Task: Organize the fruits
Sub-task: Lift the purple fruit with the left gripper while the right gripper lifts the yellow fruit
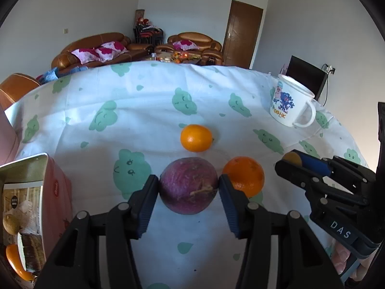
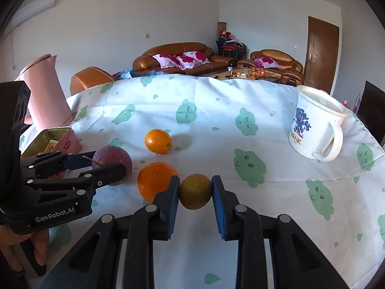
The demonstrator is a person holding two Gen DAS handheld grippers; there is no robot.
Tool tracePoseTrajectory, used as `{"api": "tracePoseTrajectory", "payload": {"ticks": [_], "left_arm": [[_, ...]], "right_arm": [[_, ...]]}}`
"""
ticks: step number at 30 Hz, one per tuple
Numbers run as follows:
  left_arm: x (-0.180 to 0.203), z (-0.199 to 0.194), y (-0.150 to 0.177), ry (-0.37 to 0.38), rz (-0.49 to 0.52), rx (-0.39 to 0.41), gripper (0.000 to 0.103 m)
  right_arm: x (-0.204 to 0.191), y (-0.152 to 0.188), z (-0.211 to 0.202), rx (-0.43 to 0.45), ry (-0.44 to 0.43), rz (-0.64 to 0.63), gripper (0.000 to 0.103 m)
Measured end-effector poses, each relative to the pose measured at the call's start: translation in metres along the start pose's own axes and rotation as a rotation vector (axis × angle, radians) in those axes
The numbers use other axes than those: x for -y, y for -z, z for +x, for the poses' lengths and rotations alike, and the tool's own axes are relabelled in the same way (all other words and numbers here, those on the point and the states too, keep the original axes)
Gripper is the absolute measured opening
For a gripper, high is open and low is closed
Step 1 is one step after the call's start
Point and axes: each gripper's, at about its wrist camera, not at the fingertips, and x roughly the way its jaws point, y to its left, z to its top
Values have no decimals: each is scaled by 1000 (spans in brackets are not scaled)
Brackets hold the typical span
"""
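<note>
Left tongs (image 1: 189, 183) reach forward low over the surface (image 1: 149, 110), their two black arms converging from the near edge of the left wrist view; the blue ribbed pads (image 1: 225, 192) press both flanks of a purple passion fruit (image 1: 189, 185), so these tongs are clamped on it. The fruit is round, dull and slightly wrinkled, with a dry stalk stub pointing toward the near right; whether it rests on the cloth or is lifted cannot be told.

Right tongs (image 2: 195, 191) lie parallel, just right of the left pair, and are clamped on a small olive-yellow round fruit (image 2: 195, 191) with a matte skin. In the right wrist view the left tongs (image 2: 96, 166) enter from the left, held level.

A glossy orange (image 1: 244, 177) sits between the two grasped fruits, touching the left tongs' right pad. A smaller orange (image 1: 196, 137), smooth and slightly oval with its long axis running left to right, lies farther off, apart from the rest.

The surface wears a white cloth printed with green cloud faces. A white printed mug (image 2: 317, 125) stands far right, handle toward the near right. A pink-sided metal tin (image 2: 54, 139), open, sits at left before a pink kettle (image 2: 45, 91).
</note>
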Motion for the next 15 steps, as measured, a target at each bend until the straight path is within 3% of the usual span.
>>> {"api": "tracePoseTrajectory", "payload": {"ticks": [15], "left_arm": [[9, -16, 2, -42, 50, 85, 53]], "right_arm": [[-2, 2, -15, 81, -21, -11, 29]]}}
